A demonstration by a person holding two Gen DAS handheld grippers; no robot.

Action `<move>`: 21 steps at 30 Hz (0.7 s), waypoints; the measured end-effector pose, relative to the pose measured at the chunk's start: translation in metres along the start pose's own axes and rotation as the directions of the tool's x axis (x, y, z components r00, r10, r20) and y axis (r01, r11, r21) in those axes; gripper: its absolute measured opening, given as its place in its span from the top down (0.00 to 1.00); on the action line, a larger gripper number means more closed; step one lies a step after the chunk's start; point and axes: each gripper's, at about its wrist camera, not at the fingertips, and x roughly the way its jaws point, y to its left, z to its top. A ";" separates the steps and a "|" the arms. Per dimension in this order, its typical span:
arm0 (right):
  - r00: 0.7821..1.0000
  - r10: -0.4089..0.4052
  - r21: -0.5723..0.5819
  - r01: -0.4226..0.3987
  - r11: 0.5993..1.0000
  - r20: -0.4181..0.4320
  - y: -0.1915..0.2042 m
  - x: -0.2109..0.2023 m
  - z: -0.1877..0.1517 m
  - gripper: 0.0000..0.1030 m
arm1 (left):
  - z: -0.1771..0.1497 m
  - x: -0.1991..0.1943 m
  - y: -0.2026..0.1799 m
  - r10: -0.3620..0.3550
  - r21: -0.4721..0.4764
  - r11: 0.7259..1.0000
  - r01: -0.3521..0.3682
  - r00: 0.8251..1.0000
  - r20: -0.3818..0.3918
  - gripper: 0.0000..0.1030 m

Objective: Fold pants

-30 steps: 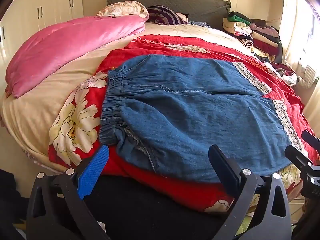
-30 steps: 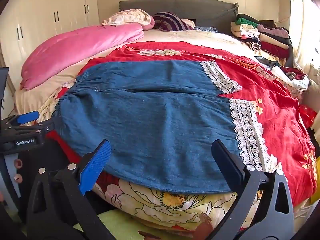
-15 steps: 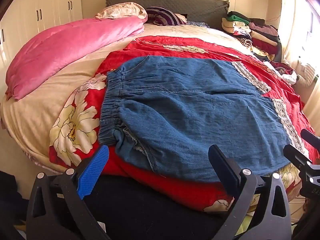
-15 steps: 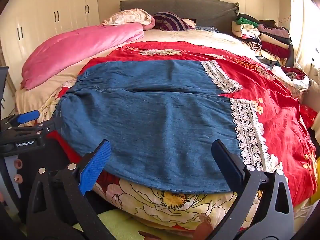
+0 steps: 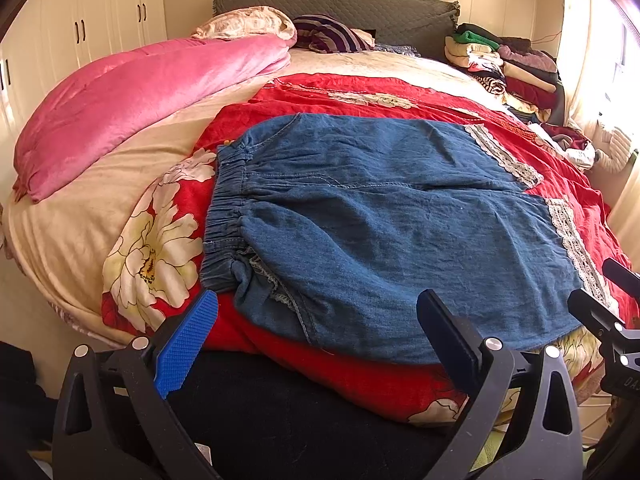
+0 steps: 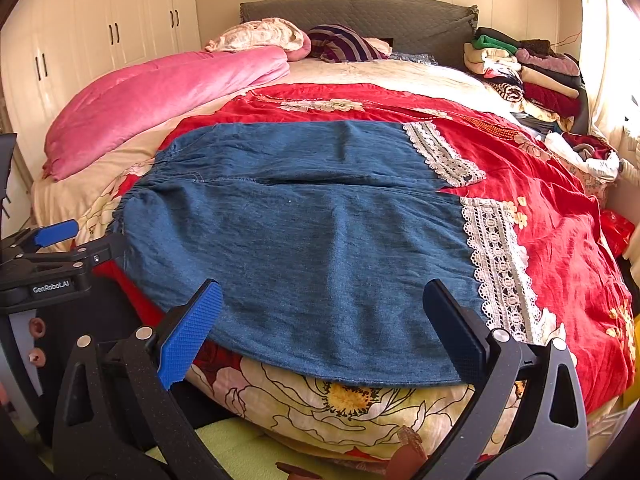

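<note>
One pair of denim pants [image 5: 392,224] lies flat on the red floral quilt [image 5: 360,92], long axis crosswise; waistband left, two lace cuffs right. Two grippers, left gripper [image 5: 316,336] and right gripper [image 6: 322,332], hover at the near edge; both have fingers spread apart, empty.

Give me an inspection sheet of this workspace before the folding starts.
Surface: bed covered by a red flowered quilt.
Job's things: blue denim pants spread flat on the quilt, elastic waistband to the left, lace-trimmed cuffs to the right; not yet folded.
Clutter: pink blanket, pillows, stack of clothes by the headboard.
Grippers: left gripper and right gripper both at the near edge of the bed, jaws open, holding nothing.
Cables: nothing seen.
Surroundings: white wardrobe on the left, bright window side on the right.
</note>
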 end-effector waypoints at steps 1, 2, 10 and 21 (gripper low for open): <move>1.000 -0.001 0.000 0.001 1.000 -0.002 0.000 0.000 0.000 0.08 | 0.000 0.000 0.000 0.000 0.000 1.000 0.000 1.000 0.000 0.04; 1.000 -0.001 0.003 0.001 1.000 -0.001 0.000 0.001 0.000 0.08 | 0.001 0.000 0.000 0.000 0.001 1.000 0.000 1.000 0.001 0.04; 1.000 -0.003 0.003 0.003 1.000 -0.004 -0.001 0.000 0.000 0.08 | 0.003 0.001 0.003 0.004 0.010 1.000 -0.004 1.000 -0.001 0.04; 1.000 -0.008 0.000 0.008 1.000 0.000 -0.002 0.001 0.001 0.08 | 0.000 0.000 0.001 0.018 0.014 1.000 -0.018 1.000 0.005 0.04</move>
